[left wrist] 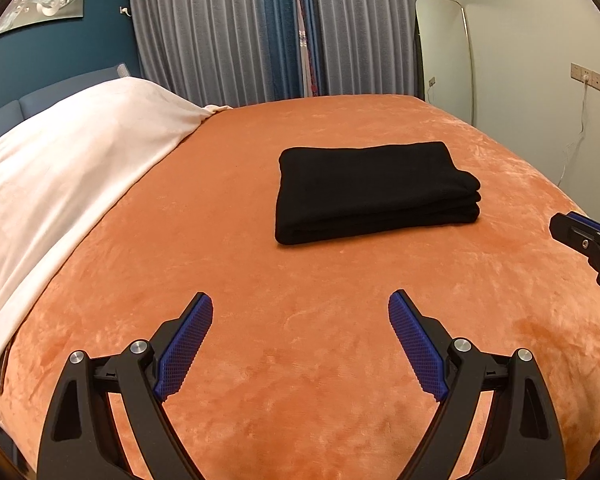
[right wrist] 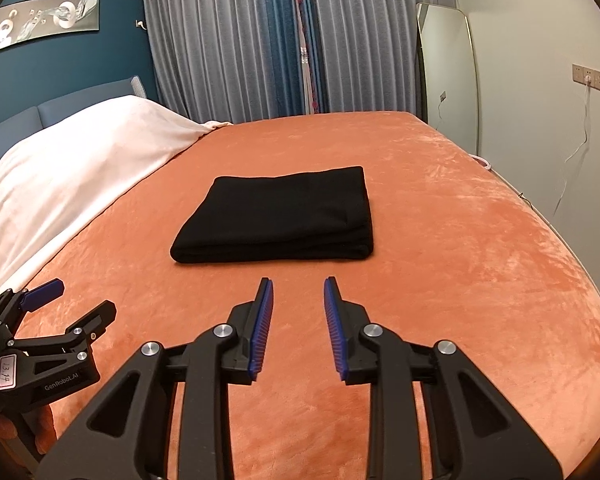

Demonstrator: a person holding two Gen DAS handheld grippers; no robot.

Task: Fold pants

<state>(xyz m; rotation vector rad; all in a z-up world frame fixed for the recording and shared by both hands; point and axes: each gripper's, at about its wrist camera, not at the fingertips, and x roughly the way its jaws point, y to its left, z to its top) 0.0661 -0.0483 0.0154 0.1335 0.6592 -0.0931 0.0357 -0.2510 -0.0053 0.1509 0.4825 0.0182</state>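
The black pants (left wrist: 374, 190) lie folded into a compact stack of layers on the orange bedspread (left wrist: 300, 352); the right wrist view shows the same pants (right wrist: 280, 216) just beyond my fingers. My left gripper (left wrist: 300, 306) hovers over the bedspread short of the pants, jaws wide apart with nothing between them. My right gripper (right wrist: 299, 286) stands close to the near edge of the pants, jaws parted by a narrow gap and holding nothing. In the left wrist view the right gripper (left wrist: 592, 240) shows at the right edge. The left gripper (right wrist: 76, 304) appears at the lower left of the right wrist view.
A white blanket (left wrist: 68, 168) covers the head of the bed on the left. Grey and blue curtains (left wrist: 260, 32) hang behind the bed. A tall mirror (left wrist: 444, 56) leans by the right wall, with a socket and a white cable (right wrist: 588, 80) beside it.
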